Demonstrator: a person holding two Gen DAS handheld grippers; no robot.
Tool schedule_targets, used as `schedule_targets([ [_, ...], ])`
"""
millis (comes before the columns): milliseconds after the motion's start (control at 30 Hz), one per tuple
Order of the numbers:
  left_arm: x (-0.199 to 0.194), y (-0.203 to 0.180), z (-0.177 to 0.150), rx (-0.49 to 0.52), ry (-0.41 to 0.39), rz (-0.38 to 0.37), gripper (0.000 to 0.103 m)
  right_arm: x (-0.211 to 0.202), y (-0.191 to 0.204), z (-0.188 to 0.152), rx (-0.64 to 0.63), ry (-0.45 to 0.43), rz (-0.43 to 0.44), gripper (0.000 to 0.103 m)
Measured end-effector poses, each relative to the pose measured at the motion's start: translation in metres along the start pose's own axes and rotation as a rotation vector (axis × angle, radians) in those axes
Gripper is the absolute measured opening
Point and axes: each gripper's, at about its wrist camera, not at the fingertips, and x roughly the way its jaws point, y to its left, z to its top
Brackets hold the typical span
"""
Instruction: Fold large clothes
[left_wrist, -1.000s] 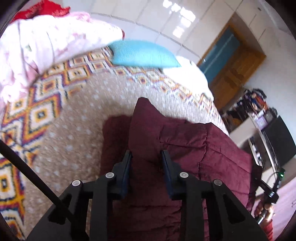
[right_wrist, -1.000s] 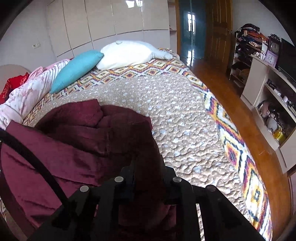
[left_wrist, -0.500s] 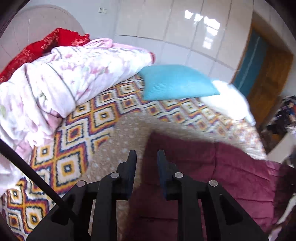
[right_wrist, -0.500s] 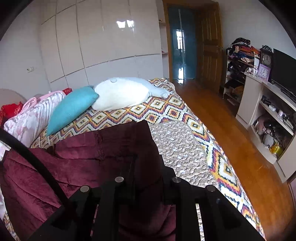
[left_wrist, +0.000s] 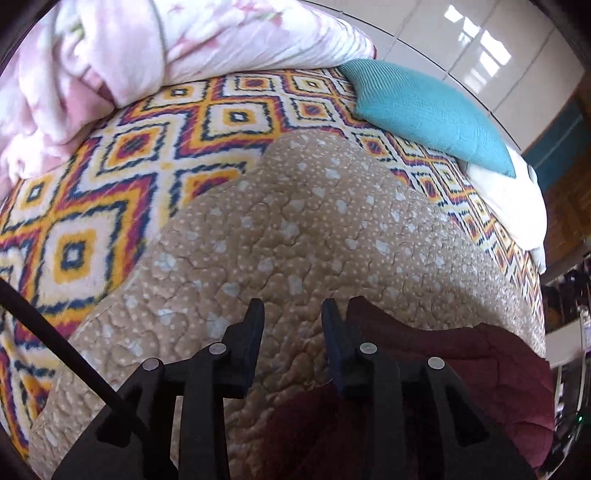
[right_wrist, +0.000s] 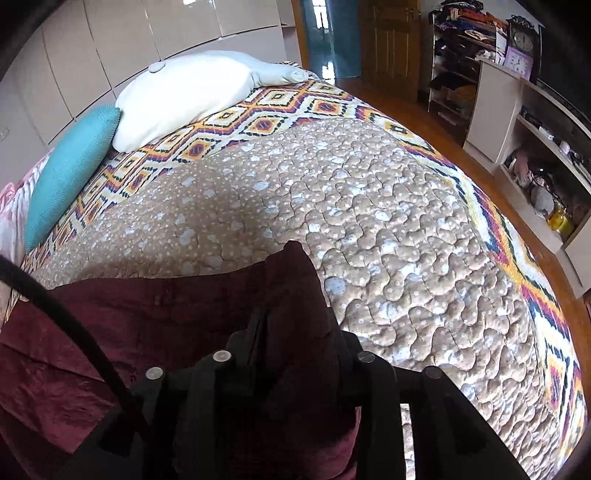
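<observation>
On a bed w/ a tan quilt, a dark red garment lies bunched at the near edge. Right gripper is clamped on a fold of it; cloth rises in a peak between the fingers and hides their tips. Left gripper hovers over bare quilt, fingers parted w/ nothing between them; the garment sits just beside and behind its right finger, spreading twd the lower right. Beyond the quilt: a diamond-pattern blanket, a teal pillow, a white pillow and a pink-and-white comforter heaped at the upper left.
</observation>
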Motion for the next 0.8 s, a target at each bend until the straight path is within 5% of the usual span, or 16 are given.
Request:
schedule_targets([
  [100, -0.040, 0.001, 0.000, 0.015, -0.040, -0.017, 0.033, -0.033, -0.001, 0.006, -0.004, -0.058, -0.023, 0.045],
  [233, -0.124, -0.004, -0.013, 0.129, -0.169, -0.027, 0.049, -0.105, 0.003, 0.010, -0.020, -0.184, -0.039, 0.067],
  [367, -0.196, 0.005, -0.055, 0.203, -0.199, -0.096, 0.072, -0.176, 0.028, 0.001, -0.074, -0.248, 0.054, 0.068],
  [467, -0.225, 0.018, -0.105, 0.218, -0.183, -0.168, 0.077, -0.194, 0.066, -0.020, -0.153, -0.209, 0.143, 0.068],
  [500, -0.228, 0.020, -0.125, 0.232, -0.169, -0.180, 0.077, -0.193, 0.080, -0.030, -0.186, -0.183, 0.169, 0.066],
  [567, -0.223, 0.023, -0.162, 0.247, -0.144, -0.196, 0.077, -0.185, 0.109, -0.048, -0.255, -0.132, 0.203, 0.030],
  [600, -0.218, 0.024, -0.177, 0.244, -0.140, -0.199, 0.077, -0.174, 0.131, -0.060, -0.304, -0.088, 0.223, 0.022],
  [733, -0.176, 0.025, -0.221, 0.196, -0.089, -0.212, 0.077, -0.126, 0.186, -0.093, -0.367, -0.015, 0.208, 0.019],
  [800, -0.164, 0.019, -0.232, 0.234, -0.143, -0.158, 0.077, -0.100, 0.203, -0.096, -0.391, -0.001, 0.155, 0.019],
])
